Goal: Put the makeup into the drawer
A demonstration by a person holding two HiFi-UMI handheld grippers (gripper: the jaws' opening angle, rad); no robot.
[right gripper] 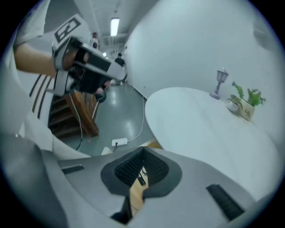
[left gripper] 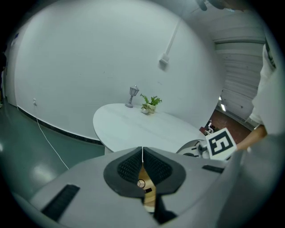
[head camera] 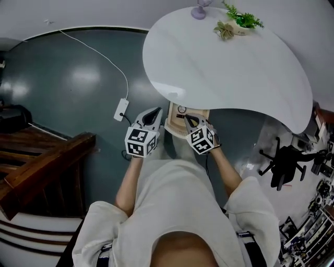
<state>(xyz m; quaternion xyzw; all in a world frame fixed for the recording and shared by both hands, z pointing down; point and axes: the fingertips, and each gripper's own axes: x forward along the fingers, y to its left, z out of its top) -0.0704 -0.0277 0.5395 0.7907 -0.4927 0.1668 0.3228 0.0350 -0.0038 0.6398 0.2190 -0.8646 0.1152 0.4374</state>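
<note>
An open wooden drawer [head camera: 175, 129] sticks out from under the near edge of the round white table [head camera: 224, 62]. Inside it lie a small round makeup item [head camera: 181, 109] and, seen between the jaws in the gripper views, a small dark piece [left gripper: 148, 190] [right gripper: 141, 179]. My left gripper [head camera: 155, 112] hovers just left of the drawer, its jaws shut with nothing in them [left gripper: 142, 150]. My right gripper [head camera: 188, 119] hangs over the drawer, jaws also shut and empty [right gripper: 143, 150]. Each gripper looks down into the drawer [left gripper: 149, 202] [right gripper: 136, 198] through the gap behind its pads.
A small lamp [head camera: 198, 10] and a potted plant [head camera: 239, 21] stand at the table's far edge. A white power strip [head camera: 121, 109] with its cable lies on the grey floor. Wooden stairs [head camera: 42, 167] rise at the left; black equipment [head camera: 284, 161] stands at the right.
</note>
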